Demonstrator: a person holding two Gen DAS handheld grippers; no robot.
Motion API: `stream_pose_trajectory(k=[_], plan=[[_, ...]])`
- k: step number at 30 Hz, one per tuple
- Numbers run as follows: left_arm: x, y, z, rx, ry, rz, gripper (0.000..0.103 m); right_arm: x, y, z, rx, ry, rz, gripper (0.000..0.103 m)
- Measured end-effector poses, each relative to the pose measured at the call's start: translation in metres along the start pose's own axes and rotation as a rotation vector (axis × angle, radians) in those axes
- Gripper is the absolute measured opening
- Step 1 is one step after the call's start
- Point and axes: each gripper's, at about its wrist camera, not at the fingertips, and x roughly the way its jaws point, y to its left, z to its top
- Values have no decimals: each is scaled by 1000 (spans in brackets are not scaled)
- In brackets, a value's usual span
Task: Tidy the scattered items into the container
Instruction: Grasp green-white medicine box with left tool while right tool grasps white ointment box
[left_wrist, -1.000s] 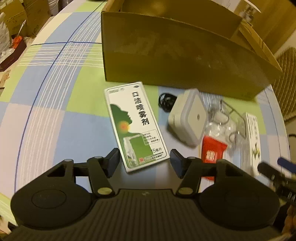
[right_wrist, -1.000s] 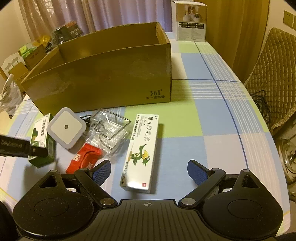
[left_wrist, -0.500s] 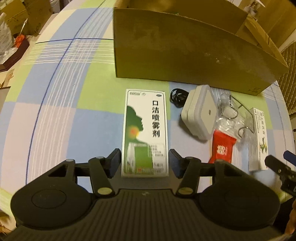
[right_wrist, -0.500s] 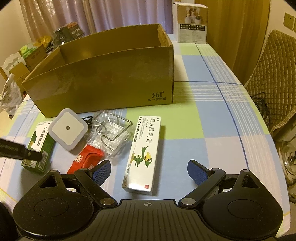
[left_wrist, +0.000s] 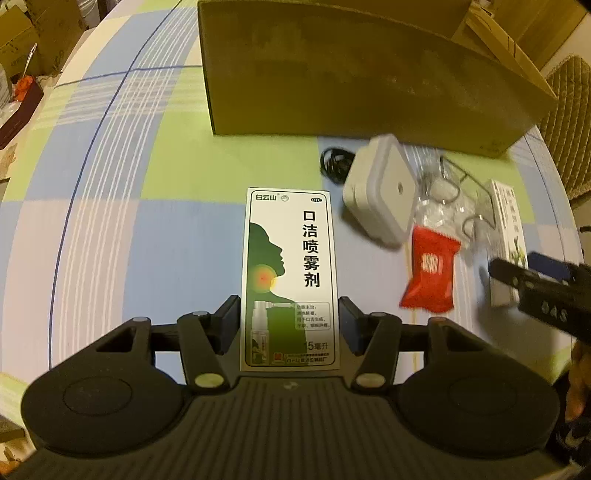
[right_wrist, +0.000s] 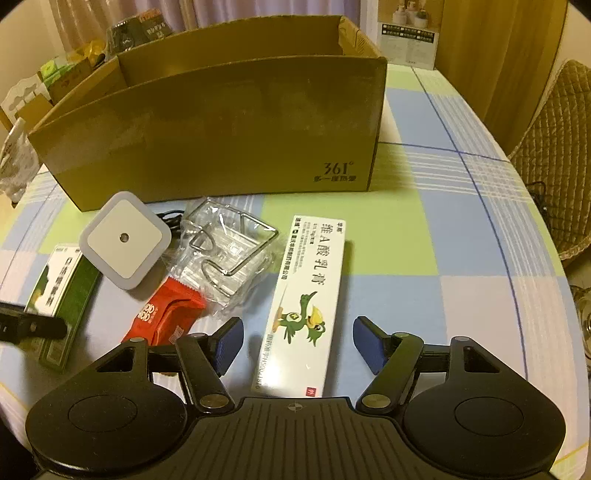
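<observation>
With both grippers spread, our left gripper (left_wrist: 289, 320) straddles the spray box (left_wrist: 290, 273) at lower centre and our right gripper (right_wrist: 297, 345) the cream box (right_wrist: 303, 306); both look light, stiff cartons, best pinched across their long edges.

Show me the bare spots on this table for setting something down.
Free: checked cloth left of the green-and-white spray box, and cloth right of the long white duck-print box. Crowded: white square night light, clear wire-rack packet, red sachet, before the brown cardboard box.
</observation>
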Motion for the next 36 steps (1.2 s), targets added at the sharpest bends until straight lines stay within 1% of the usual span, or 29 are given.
stream_pose_trajectory(k=[1, 2, 7, 12, 20, 21, 23, 31, 34, 35, 36], plan=[[0, -1, 0, -2, 2, 4, 51, 1, 0, -1, -6, 6, -2, 49], [0, 0, 0, -7, 3, 3, 51, 0, 0, -3, -6, 6, -7, 45], [-1, 0, 7, -6, 2, 1, 52, -8, -5, -12, 0, 18, -6, 44], [8, -1, 13, 11, 28, 2, 52, -10, -7, -17, 0, 10, 1, 45], [5, 0, 1, 31, 29, -8, 52, -1, -7, -8, -9, 6, 9, 45], [5, 0, 0, 28, 28, -7, 52, 0, -7, -6, -10, 6, 10, 46], [5, 0, 0, 25, 30, -6, 52, 0, -6, -5, -11, 4, 8, 57], [8, 1, 1, 30, 41, -7, 52, 7, -3, 6, -7, -2, -3, 58], [9, 2, 0, 31, 44, -8, 52, 11, -1, 6, -15, 13, -21, 58], [9, 2, -1, 32, 44, -9, 52, 11, -2, 6, -14, 14, -29, 43], [8, 3, -2, 31, 45, -14, 52, 10, -3, 6, -12, 17, -34, 42]])
